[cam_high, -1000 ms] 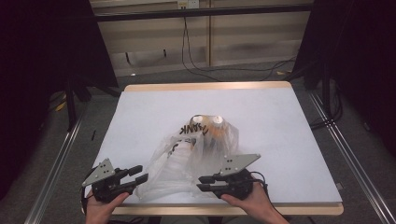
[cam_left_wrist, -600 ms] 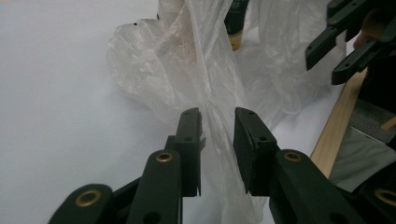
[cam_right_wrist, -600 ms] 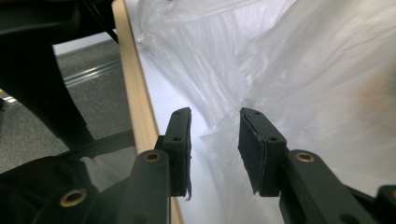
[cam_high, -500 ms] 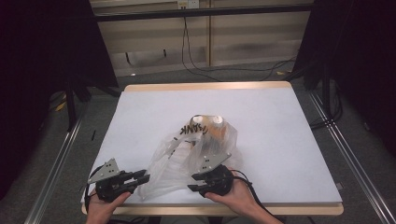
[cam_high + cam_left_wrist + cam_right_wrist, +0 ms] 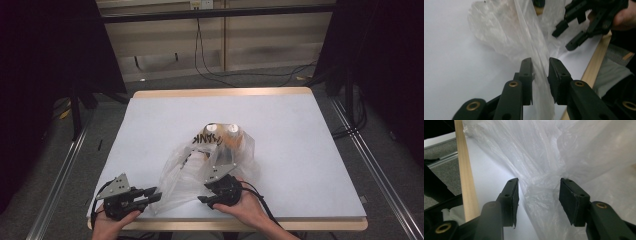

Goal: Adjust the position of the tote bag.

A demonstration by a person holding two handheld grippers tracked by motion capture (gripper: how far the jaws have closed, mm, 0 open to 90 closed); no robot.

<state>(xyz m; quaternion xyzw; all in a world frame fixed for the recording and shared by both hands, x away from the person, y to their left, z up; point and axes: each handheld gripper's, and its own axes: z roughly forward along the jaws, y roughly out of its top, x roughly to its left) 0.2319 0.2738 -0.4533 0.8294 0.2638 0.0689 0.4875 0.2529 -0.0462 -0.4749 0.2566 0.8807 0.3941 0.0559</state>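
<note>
A crumpled clear plastic bag lies at the table's near middle. It has black lettering and holds two white-capped items at its far end. My left gripper sits at the bag's near left edge. In the left gripper view it is narrowly open, with a strip of the bag's film running between the jaws. My right gripper is at the bag's near edge, and its wide-open jaws straddle a gathered fold of the bag. The right gripper also appears in the left gripper view.
The white table has a wooden front edge just behind both hands. Bare surface lies to the right of and beyond the bag. Cables trail on the floor past the far edge. Metal rails run along both sides.
My right gripper has swung left and turned onto the bag's near edge. My left gripper has moved right until the bag's film sits between its jaws.
</note>
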